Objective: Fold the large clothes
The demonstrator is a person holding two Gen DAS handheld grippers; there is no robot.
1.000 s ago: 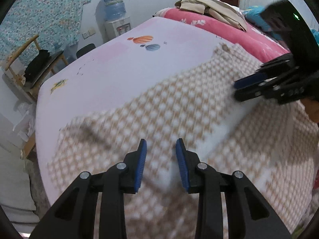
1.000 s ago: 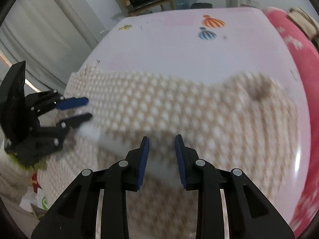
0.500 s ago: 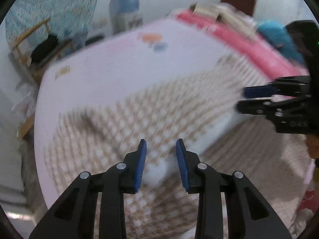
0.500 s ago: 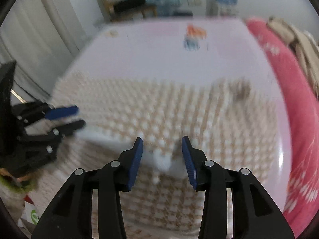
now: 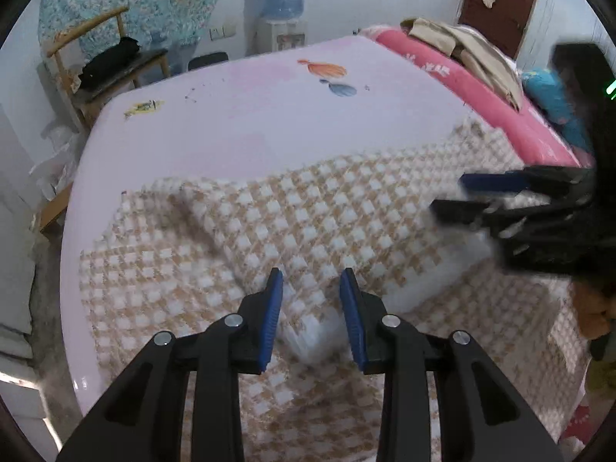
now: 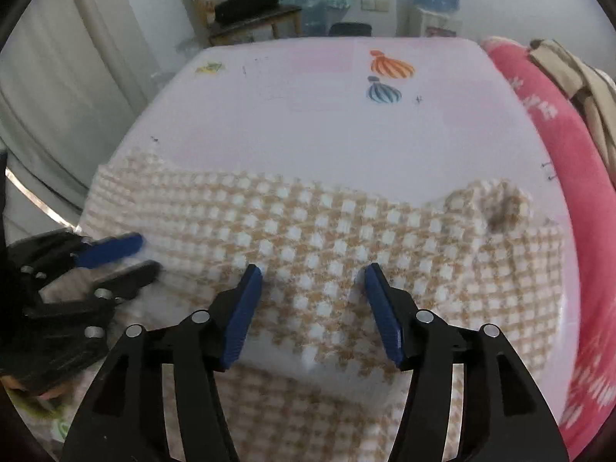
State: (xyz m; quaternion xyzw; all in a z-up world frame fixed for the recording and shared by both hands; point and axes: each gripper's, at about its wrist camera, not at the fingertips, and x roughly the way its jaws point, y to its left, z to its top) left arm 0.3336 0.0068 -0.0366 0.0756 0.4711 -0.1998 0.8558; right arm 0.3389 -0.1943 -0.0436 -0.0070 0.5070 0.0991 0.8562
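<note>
A large beige-and-white checked cloth [image 5: 346, 211] lies folded over itself on the pink bed sheet [image 5: 269, 123]. My left gripper [image 5: 311, 281] is shut on the thick white folded edge, which fills the gap between its blue pads. In the right wrist view this left gripper [image 6: 149, 253] sits at the cloth's left end with white fabric between its fingers. My right gripper [image 6: 312, 281] has its jaws opening. The checked cloth [image 6: 346, 231] lies under and between its pads, and they do not press on it. The right gripper [image 5: 448, 194] also shows at the cloth's right end.
A red quilt [image 5: 481, 92] with a pile of beige clothes [image 5: 462, 46] runs along the bed's right side. A wooden chair [image 5: 96, 61] holding dark items and a water dispenser [image 5: 283, 7] stand beyond the bed. The bed's left edge drops to the floor.
The right jaws have spread wide and let go of the folded edge, which now rests on the lower layer. The left gripper keeps its grip and has rolled slightly.
</note>
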